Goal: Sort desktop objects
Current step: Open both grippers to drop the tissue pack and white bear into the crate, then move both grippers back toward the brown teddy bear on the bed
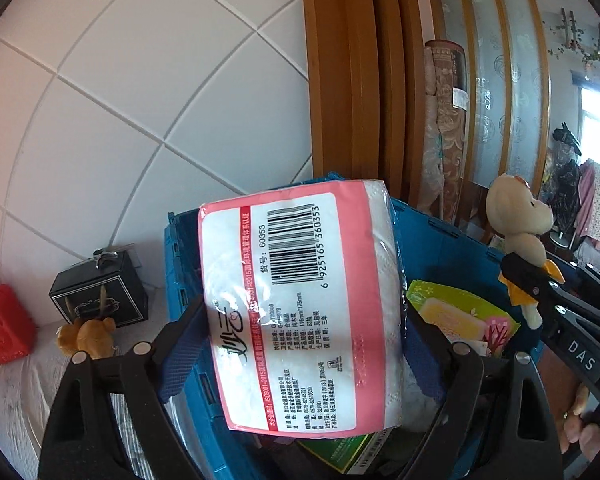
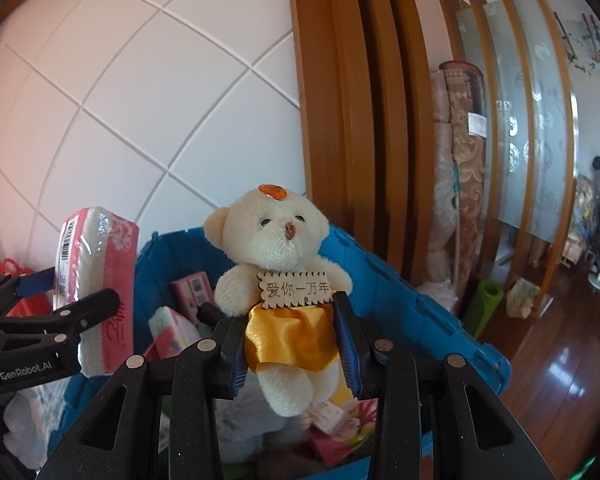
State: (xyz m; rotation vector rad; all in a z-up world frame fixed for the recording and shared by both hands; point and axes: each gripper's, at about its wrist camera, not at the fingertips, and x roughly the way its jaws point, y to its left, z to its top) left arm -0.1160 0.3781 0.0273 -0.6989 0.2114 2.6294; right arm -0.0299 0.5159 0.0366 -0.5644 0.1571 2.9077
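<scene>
Now tissue pack (image 1: pixel 300 308) fills left tongs (image 1: pixel 304 344); bear (image 2: pixel 284 296) in right tongs (image 2: pixel 294 356).

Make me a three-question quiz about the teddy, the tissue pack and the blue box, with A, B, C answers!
1. Where is the teddy?
A. On the floor
B. Between the right gripper's jaws
C. Deep inside the box

2. What colour is the teddy's skirt?
A. Yellow
B. Purple
C. Black

3. What is the left gripper doing?
A. Hanging empty
B. Holding a cup
C. Holding the tissue pack

Answers:
1 B, the jaws pinch its waist above the blue box.
2 A, shiny yellow cloth wraps its middle.
3 C, the pink and white pack sits clamped between its jaws.
</scene>
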